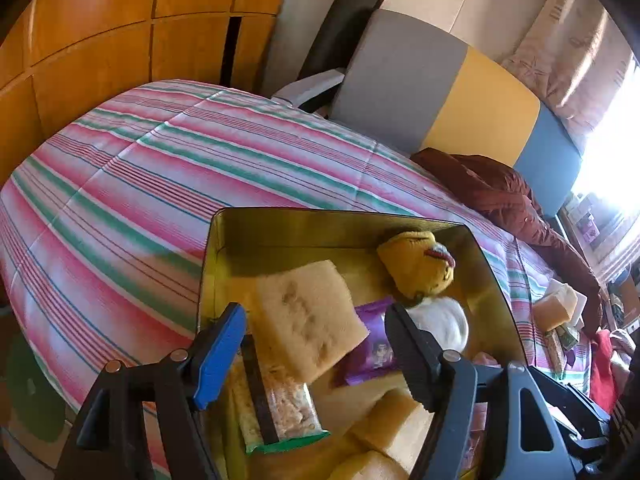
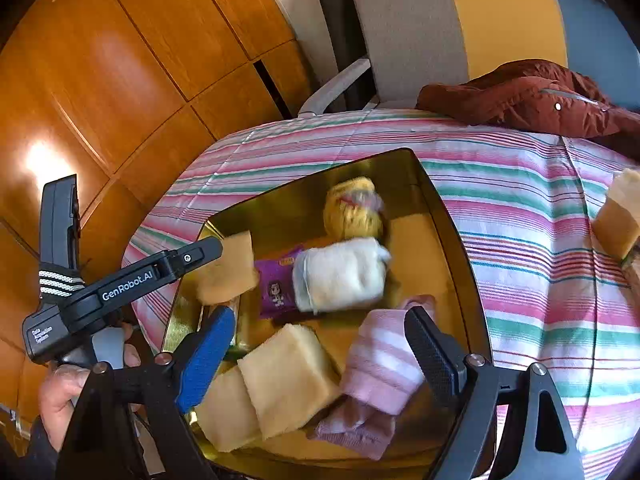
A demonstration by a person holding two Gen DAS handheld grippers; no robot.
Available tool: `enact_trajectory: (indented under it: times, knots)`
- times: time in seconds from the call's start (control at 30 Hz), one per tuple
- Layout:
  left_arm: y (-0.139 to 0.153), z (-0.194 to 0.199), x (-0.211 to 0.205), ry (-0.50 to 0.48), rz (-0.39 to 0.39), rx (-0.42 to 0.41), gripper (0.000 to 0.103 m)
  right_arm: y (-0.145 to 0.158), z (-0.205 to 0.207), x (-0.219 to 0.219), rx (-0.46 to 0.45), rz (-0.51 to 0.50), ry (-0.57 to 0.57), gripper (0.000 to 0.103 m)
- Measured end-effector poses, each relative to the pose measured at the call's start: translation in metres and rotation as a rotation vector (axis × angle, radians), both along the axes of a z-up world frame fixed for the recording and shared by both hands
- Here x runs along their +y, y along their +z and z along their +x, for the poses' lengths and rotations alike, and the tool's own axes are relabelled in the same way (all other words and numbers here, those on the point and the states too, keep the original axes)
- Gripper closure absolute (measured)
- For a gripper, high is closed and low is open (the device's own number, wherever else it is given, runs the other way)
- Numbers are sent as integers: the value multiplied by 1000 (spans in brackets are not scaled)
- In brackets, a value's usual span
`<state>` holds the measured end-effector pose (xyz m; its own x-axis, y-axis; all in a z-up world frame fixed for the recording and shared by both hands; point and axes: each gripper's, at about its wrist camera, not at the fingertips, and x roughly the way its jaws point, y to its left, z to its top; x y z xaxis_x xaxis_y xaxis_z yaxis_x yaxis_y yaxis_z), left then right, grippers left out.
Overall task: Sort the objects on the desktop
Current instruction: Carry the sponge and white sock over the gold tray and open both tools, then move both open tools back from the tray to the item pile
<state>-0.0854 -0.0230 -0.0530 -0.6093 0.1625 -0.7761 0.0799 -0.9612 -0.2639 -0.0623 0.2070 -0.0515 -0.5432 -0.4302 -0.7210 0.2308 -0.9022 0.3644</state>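
Observation:
An open gold tin (image 1: 208, 264) (image 2: 436, 200) stands on a striped bedspread. It holds several yellow sponges, a purple packet (image 1: 372, 344) (image 2: 276, 280), a white rolled cloth (image 1: 440, 320) (image 2: 340, 274), a yellow sock ball (image 1: 416, 264) (image 2: 352, 208) and a clear snack packet (image 1: 280, 404). My left gripper (image 1: 314, 354) hangs open over the tin. A sponge (image 1: 308, 316) lies between its fingers, with gaps to both pads. My right gripper (image 2: 320, 356) is open too, above a pink striped sock (image 2: 380, 368) and a sponge (image 2: 288, 376), both lying in the tin.
A sponge (image 1: 558, 308) (image 2: 616, 220) and small items lie on the bedspread (image 1: 160, 184) right of the tin. A dark red jacket (image 1: 500, 188) (image 2: 520, 100) lies behind. A grey, yellow and blue headboard (image 1: 440, 92) and wooden cupboards (image 1: 120, 32) stand beyond. A hand (image 2: 64, 396) holds the left tool.

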Motion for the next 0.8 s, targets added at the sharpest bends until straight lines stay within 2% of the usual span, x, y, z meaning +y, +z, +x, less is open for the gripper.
enact_trajectory:
  times: [0.37,0.67,0.8]
  knots:
    - [13,33,-2,-2,-71,58,30,5,17,1,22,22,-12,11]
    - [25,50,4,-34,-66,112,31,14,32,8,62,37,-43,8]
    - [25,51,6,-41,-43,97,31,18,39,19,77,29,-75,6]
